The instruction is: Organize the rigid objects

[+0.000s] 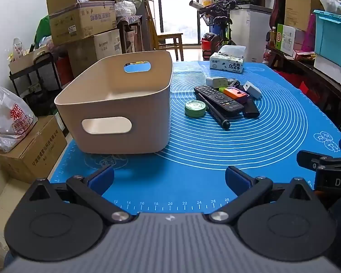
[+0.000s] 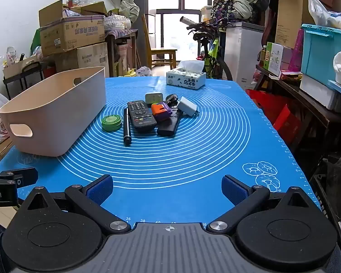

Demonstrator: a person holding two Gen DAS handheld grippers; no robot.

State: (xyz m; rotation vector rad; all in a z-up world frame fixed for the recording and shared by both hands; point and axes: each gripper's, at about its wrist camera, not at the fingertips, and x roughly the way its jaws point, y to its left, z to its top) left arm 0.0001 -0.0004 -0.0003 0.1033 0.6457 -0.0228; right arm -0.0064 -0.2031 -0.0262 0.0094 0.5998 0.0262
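Observation:
A beige bin stands empty on the left of the blue mat. Right of it lies a cluster: a green round tin, a black pen, a black remote, an orange and purple item, a second dark remote, a white charger and a small white box. My left gripper and right gripper are open and empty, low over the mat's near edge.
A tissue box sits at the mat's far edge. Cardboard boxes are stacked left. Shelves with a teal crate line the right. A bicycle and chair stand behind.

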